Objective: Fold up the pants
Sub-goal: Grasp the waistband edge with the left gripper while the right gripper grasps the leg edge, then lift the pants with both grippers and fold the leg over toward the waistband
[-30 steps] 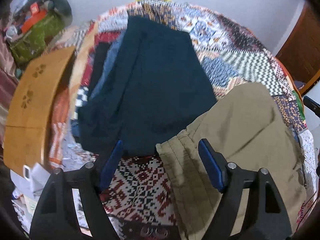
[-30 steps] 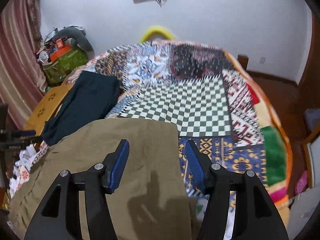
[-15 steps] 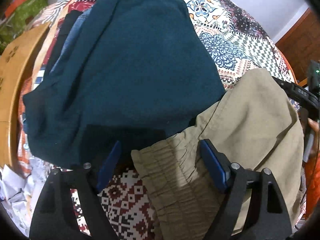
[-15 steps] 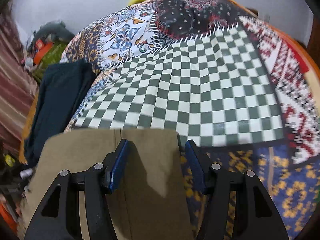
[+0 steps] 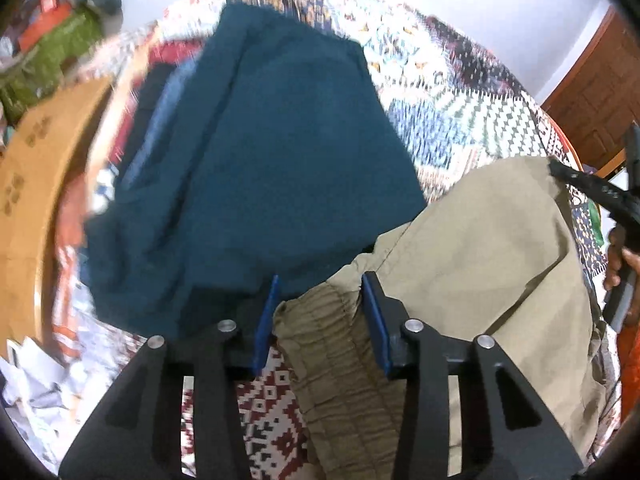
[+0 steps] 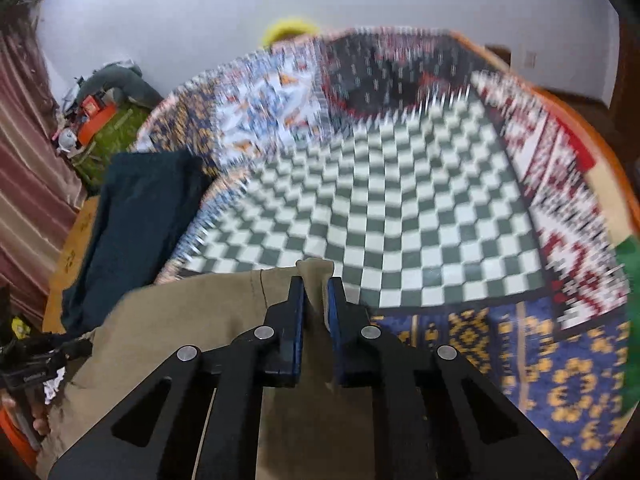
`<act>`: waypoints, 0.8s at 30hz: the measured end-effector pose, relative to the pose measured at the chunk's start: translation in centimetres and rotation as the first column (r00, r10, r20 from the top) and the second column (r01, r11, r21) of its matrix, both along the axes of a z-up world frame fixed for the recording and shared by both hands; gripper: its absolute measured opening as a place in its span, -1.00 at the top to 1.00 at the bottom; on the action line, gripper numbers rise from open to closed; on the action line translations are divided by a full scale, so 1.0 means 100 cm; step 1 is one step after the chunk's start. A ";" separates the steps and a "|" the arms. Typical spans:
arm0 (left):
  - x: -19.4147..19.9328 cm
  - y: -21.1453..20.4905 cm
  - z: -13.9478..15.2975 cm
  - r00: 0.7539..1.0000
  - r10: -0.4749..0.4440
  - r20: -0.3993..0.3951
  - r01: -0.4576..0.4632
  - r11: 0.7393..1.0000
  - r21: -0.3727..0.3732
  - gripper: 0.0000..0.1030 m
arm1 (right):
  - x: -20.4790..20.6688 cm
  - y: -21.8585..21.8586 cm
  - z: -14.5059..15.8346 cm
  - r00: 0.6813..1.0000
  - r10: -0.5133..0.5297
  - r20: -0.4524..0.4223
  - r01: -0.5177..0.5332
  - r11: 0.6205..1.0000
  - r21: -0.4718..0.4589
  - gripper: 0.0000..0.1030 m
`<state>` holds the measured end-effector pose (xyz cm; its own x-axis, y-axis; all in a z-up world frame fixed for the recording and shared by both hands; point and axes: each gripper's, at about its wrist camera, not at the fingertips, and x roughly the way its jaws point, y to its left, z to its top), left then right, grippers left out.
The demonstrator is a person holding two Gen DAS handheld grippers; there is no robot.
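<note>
The pants (image 5: 492,248) are matt khaki woven cloth, smooth over the leg and puckered into fine ridges at the waistband (image 5: 324,332). Beside the waistband, the teal garment (image 5: 280,152) is soft matt cloth. The quilt (image 6: 400,208) under the pants is printed patchwork cloth. The left gripper (image 5: 320,308) and right gripper (image 6: 316,300) are matt black plastic with shiny metal pins and blue pads (image 5: 266,320).

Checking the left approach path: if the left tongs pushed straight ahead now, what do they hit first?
The left tongs already straddle the khaki pants waistband; straight ahead they would likely meet the dark teal garment just beyond, though depth is unclear.
</note>
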<state>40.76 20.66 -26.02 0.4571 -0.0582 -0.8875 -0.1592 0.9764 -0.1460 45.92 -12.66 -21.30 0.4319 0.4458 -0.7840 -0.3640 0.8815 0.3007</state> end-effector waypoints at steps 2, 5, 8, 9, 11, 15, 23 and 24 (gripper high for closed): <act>-0.004 -0.001 0.024 0.999 0.002 0.052 -0.004 1.000 0.027 0.22 | -0.004 -0.003 0.023 0.998 -0.002 0.055 0.002 1.000 -0.007 0.81; -0.008 -0.006 0.068 0.989 -0.013 0.147 0.002 0.997 0.072 0.33 | -0.011 -0.009 0.063 0.989 -0.006 0.150 0.008 1.000 -0.012 0.82; -0.012 -0.020 0.107 0.974 -0.039 0.222 0.016 0.994 0.104 0.51 | -0.019 -0.014 0.107 0.968 -0.031 0.248 0.030 1.000 0.008 0.82; -0.016 -0.024 0.119 0.969 -0.048 0.241 0.019 0.992 0.123 0.51 | -0.025 -0.016 0.124 0.956 -0.041 0.291 0.040 0.999 0.010 0.82; -0.021 -0.033 0.137 0.961 -0.068 0.267 0.026 0.987 0.159 0.53 | -0.034 -0.016 0.145 0.937 -0.053 0.344 0.052 0.999 0.012 0.82; -0.035 -0.044 0.150 0.957 -0.099 0.273 0.049 0.982 0.182 0.56 | -0.054 -0.026 0.169 0.926 -0.052 0.374 0.044 0.999 0.031 0.82; -0.087 -0.064 0.155 0.948 -0.164 0.272 0.127 0.981 0.150 0.58 | -0.121 -0.061 0.167 0.932 -0.026 0.361 0.015 0.999 0.034 0.82; -0.096 -0.068 0.156 0.945 -0.181 0.272 0.143 0.978 0.153 0.58 | -0.130 -0.065 0.166 0.933 -0.024 0.360 0.014 0.999 0.032 0.82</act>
<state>31.18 13.86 -10.45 0.6841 -0.0453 -0.7280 0.0317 0.9990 -0.0323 32.91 -19.17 -4.67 0.6917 0.4546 -0.5612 -0.4358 0.8823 0.1775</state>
